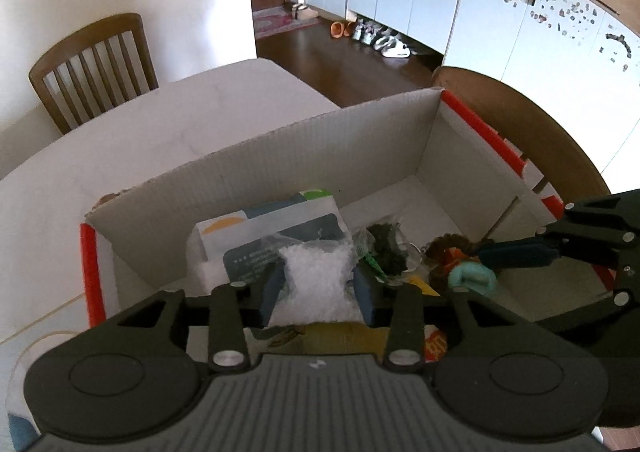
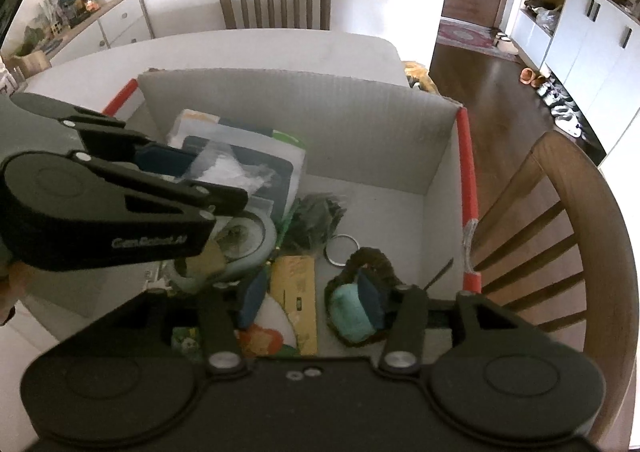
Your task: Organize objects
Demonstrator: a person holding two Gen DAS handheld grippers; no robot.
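Both grippers over the box (image 1: 304, 147).
Left gripper (image 1: 318, 288) fingers pinch a white bag (image 1: 318, 284); right gripper (image 2: 312, 298) fingers gape, so the teal roll (image 2: 350, 312) beside one may snag.
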